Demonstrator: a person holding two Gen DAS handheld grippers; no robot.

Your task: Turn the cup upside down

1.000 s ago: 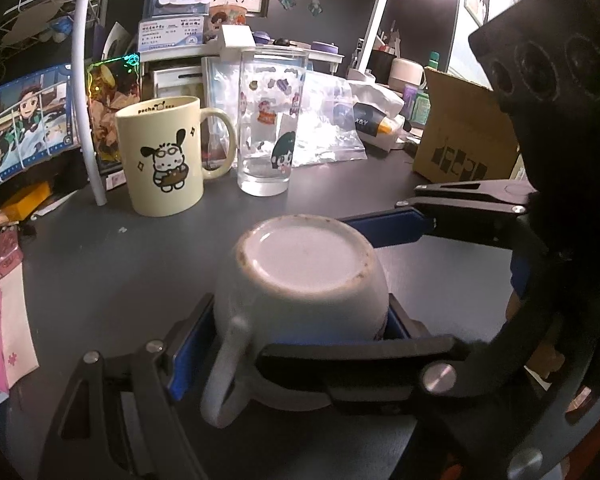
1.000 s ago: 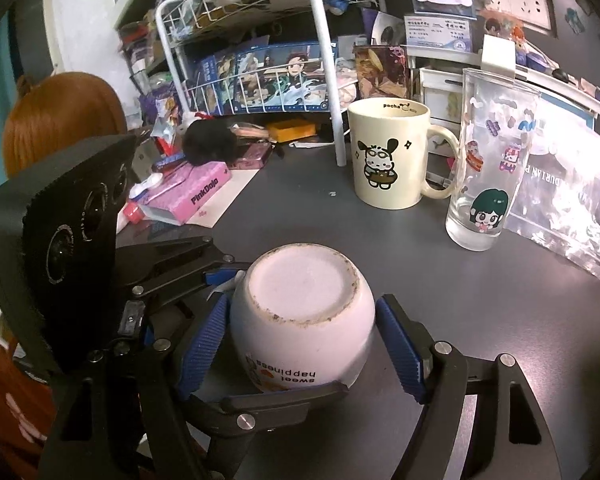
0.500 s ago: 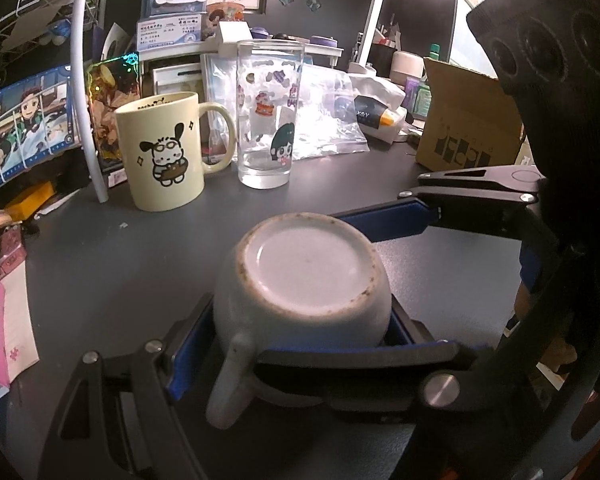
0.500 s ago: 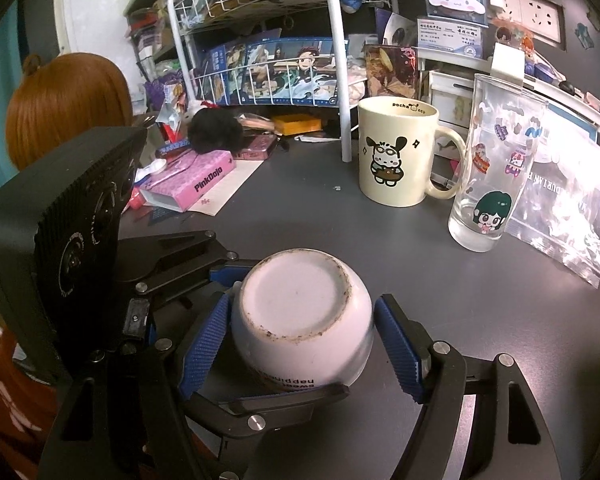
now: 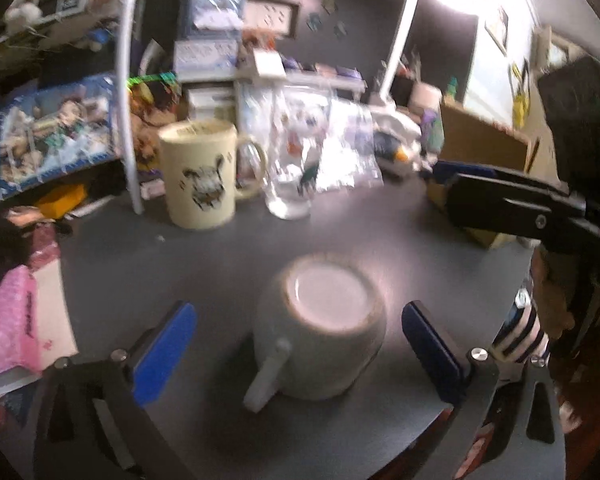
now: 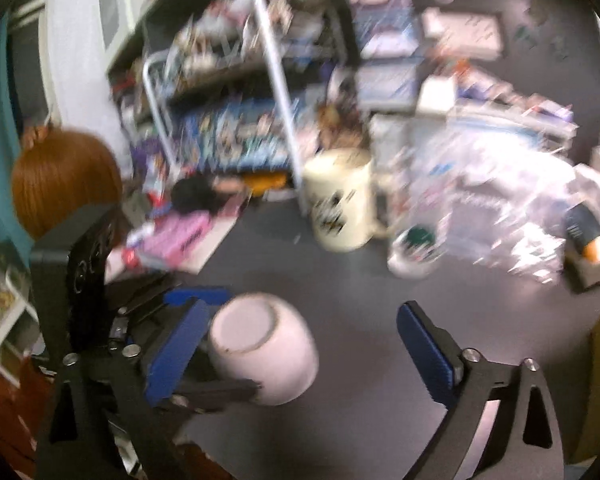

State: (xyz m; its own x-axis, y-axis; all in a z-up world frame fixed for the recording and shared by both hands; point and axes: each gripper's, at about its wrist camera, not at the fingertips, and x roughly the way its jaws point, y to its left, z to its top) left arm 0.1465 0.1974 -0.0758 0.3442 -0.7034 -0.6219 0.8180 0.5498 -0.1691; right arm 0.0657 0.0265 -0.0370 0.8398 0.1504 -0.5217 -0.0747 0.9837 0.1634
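The white cup [image 5: 320, 332] stands upside down on the dark grey desk [image 5: 220, 256], base up, handle toward the camera. My left gripper [image 5: 300, 348] is open, its blue pads wide on either side of the cup and not touching it. In the right wrist view the cup [image 6: 262, 354] sits low left, next to the left blue pad. My right gripper [image 6: 304, 356] is open and lifted, with its right pad well clear. Both views are motion-blurred.
A cream cartoon mug [image 5: 200, 176] and a clear printed glass [image 5: 296, 160] stand behind the cup. A cardboard box [image 5: 480, 152] is at the right. A pink box [image 5: 4, 320], a wire shelf rack [image 6: 268, 80] and plastic bags [image 6: 500, 208] crowd the desk's back and left.
Both grippers have opened and let go of the cup, which now rests upside down on the desk. Both have pulled back and up; the right one has swung to the right.
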